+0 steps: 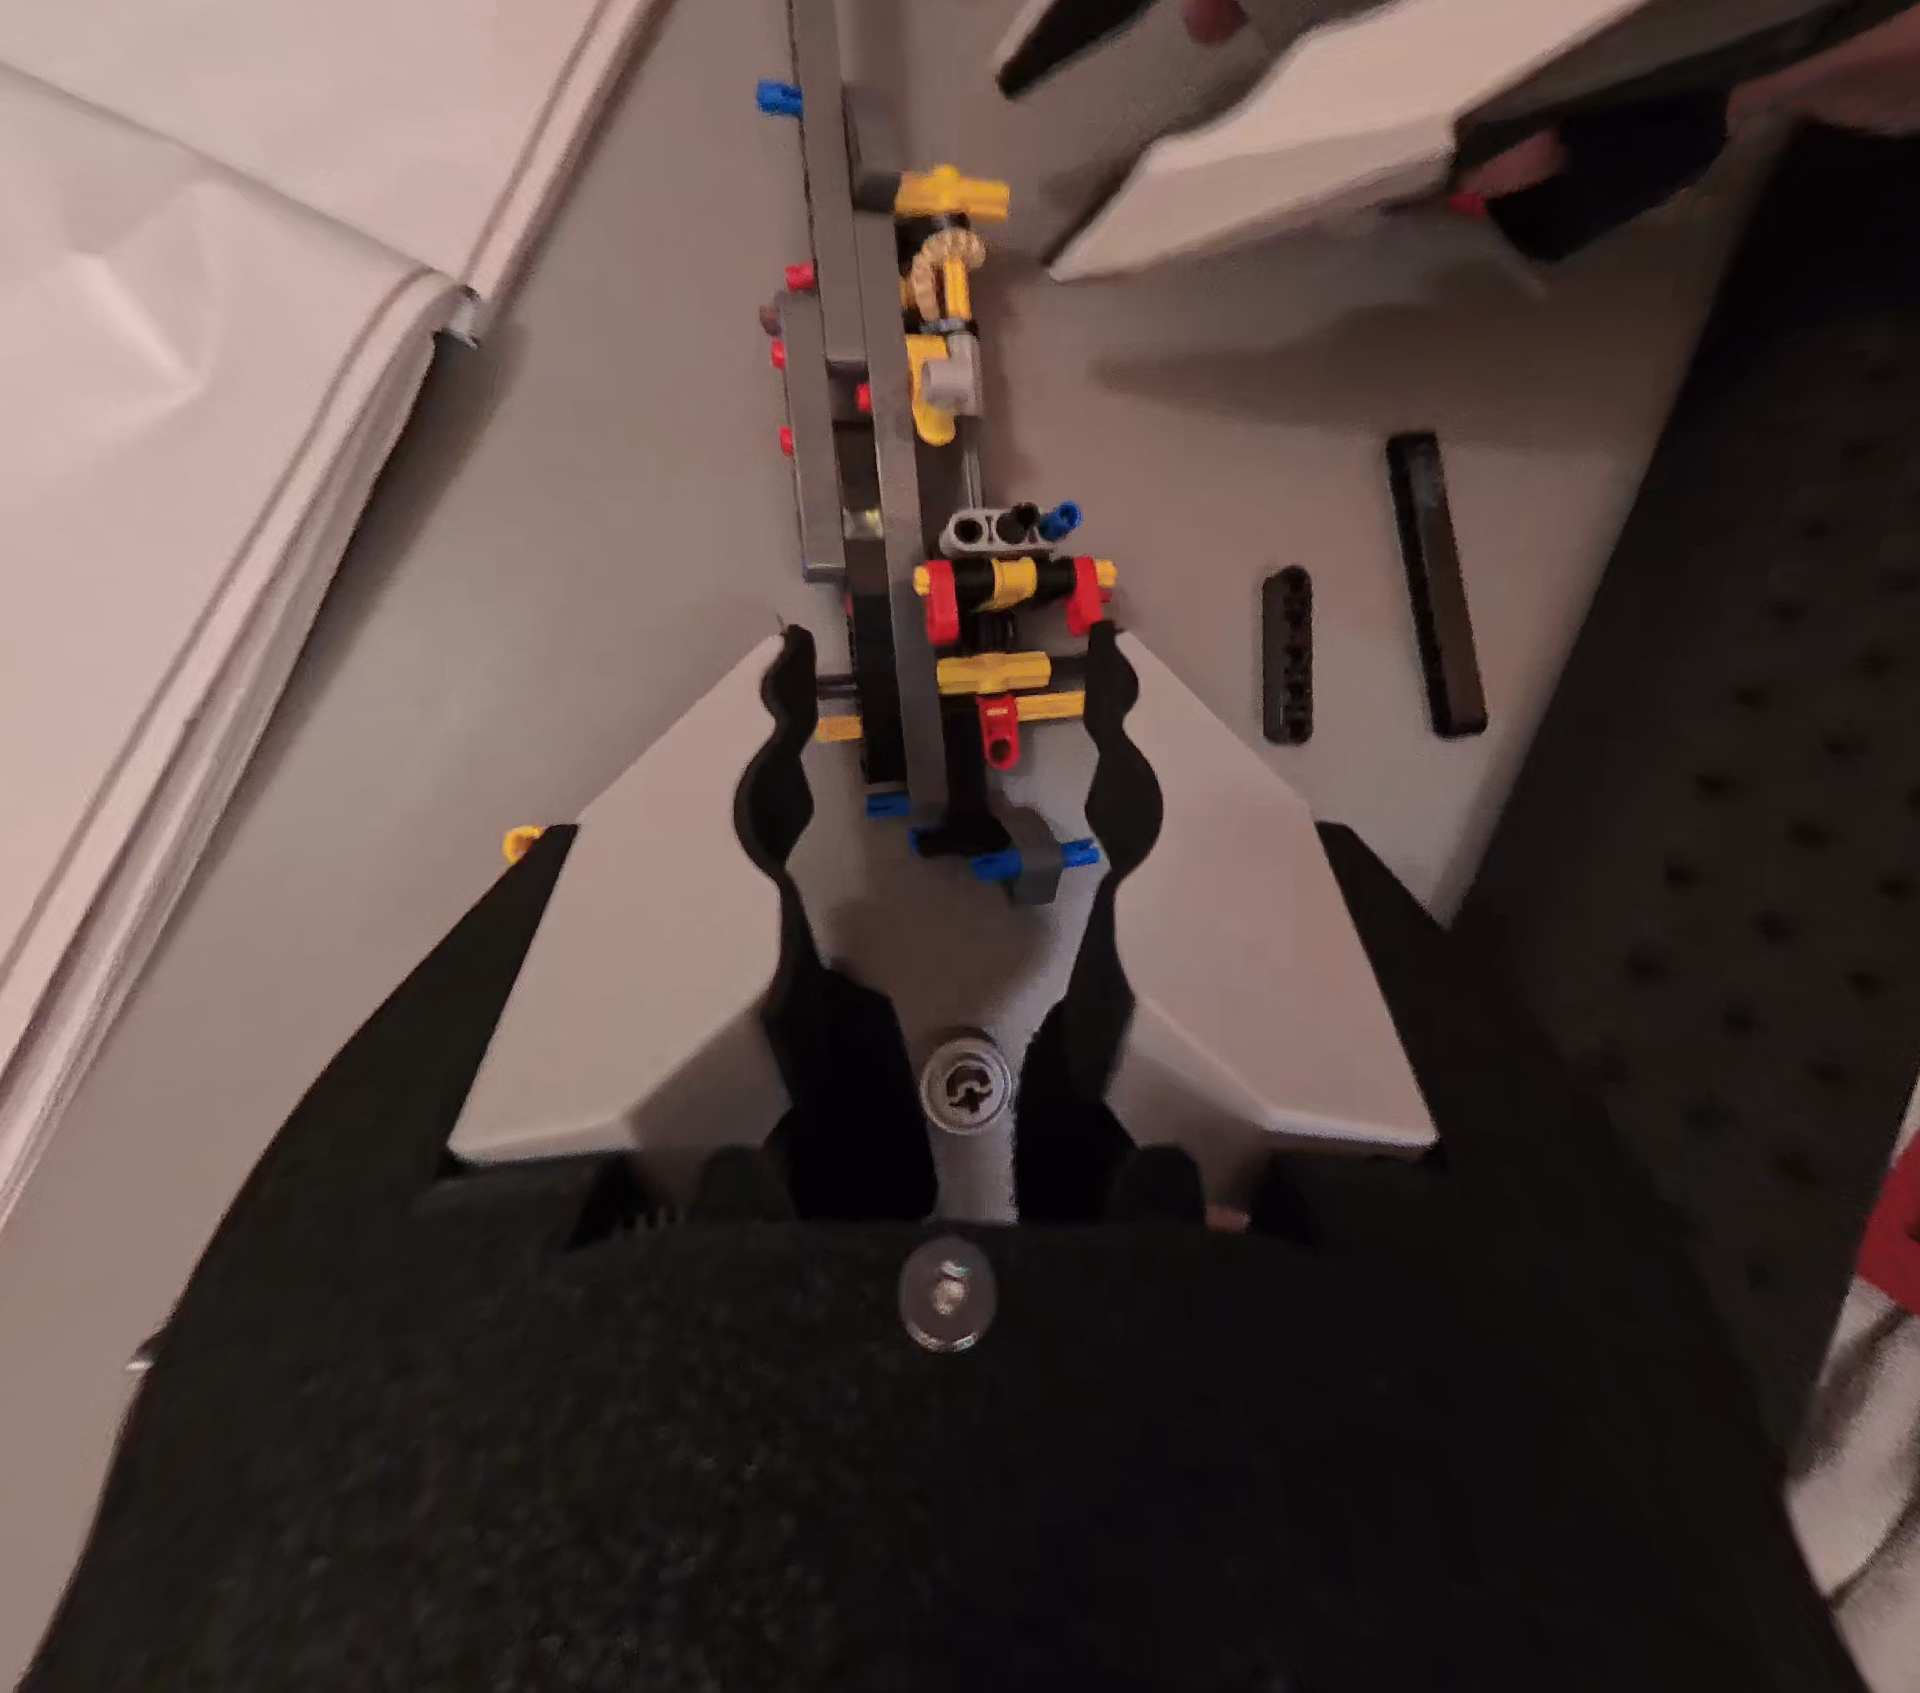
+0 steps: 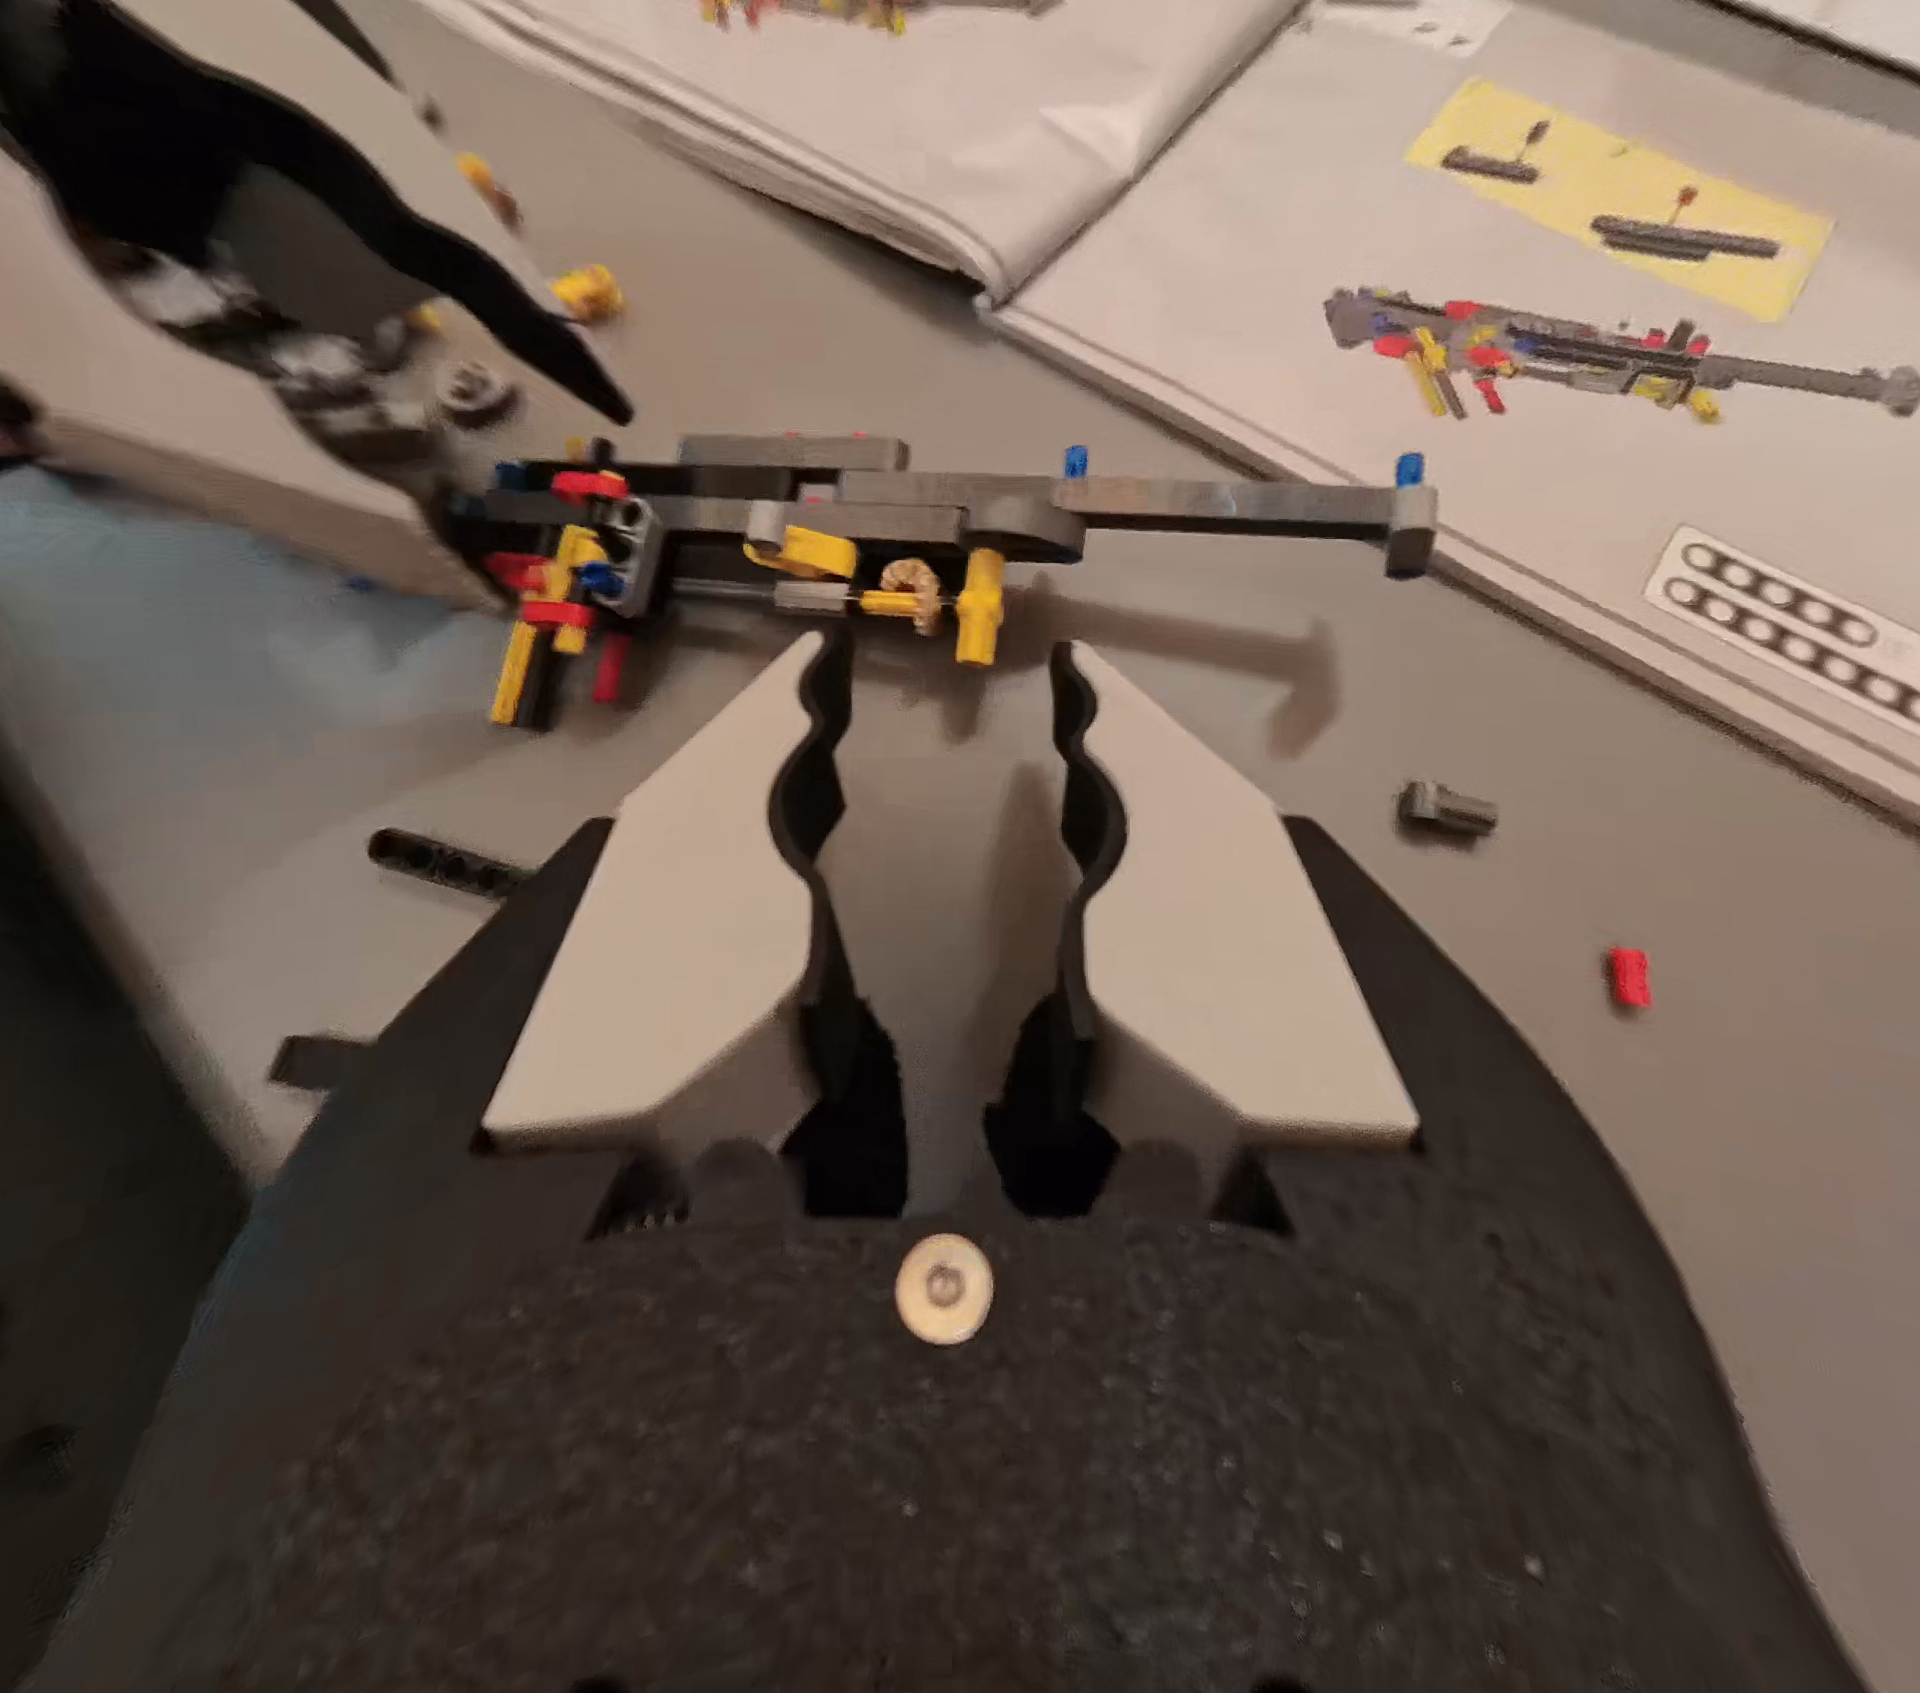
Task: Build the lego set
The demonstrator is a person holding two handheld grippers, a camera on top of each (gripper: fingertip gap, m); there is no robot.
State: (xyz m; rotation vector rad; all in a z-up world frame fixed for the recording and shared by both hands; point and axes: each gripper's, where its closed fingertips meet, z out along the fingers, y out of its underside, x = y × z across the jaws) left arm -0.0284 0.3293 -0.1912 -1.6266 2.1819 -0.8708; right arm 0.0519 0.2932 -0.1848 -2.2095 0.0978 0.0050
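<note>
**Left gripper steadies the model, right one waits in front**

Your left gripper point(image 1: 951, 656) straddles the near end of the lego assembly point(image 1: 894, 438) at the centre of its frame; whether the fingers actually pinch it, you cannot tell through the blur. That hold looks meant to steady the model on the grey table point(image 2: 1558, 1124). Your right gripper point(image 2: 940, 656) is spread and empty, just short of the yellow gear section. The assembly is a long grey beam with yellow, red and blue pins, lying beside the open instruction booklet point(image 2: 1299, 209), upper right.
</note>
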